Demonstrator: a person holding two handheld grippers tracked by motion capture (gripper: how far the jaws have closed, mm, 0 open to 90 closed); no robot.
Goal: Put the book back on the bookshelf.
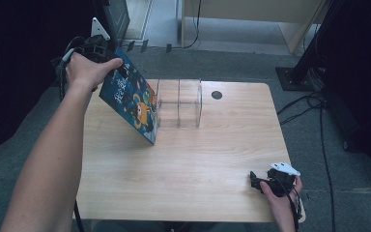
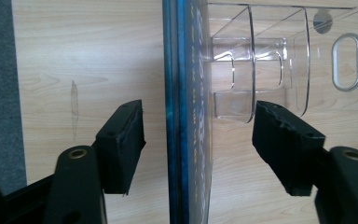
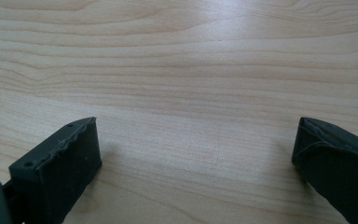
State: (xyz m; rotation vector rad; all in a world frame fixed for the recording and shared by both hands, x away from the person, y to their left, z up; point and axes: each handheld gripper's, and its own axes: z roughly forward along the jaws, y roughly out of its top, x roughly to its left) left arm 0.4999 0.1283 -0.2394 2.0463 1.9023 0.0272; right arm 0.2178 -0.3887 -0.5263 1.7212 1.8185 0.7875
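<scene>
At the worktop's far left: the left tongs (image 2: 198, 135) sit at the upper edge of a blue picture book (image 1: 131, 99).
Left tongs: jaws apart on either side of the book's edge, pads clear of it.
Book: tilted, bottom edge on the worktop (image 1: 183, 164), leaning against a clear plastic organizer (image 1: 181, 102).
Right tongs (image 3: 193, 163): jaws wide apart over bare wood near the right front corner.

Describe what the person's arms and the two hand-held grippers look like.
Both forearms are bare, with no sleeves. The left hand-held gripper has black jaws with ridged pads and brass-coloured rivets. The right hand-held gripper is black too, with a pale three-cornered plate on top.
</scene>
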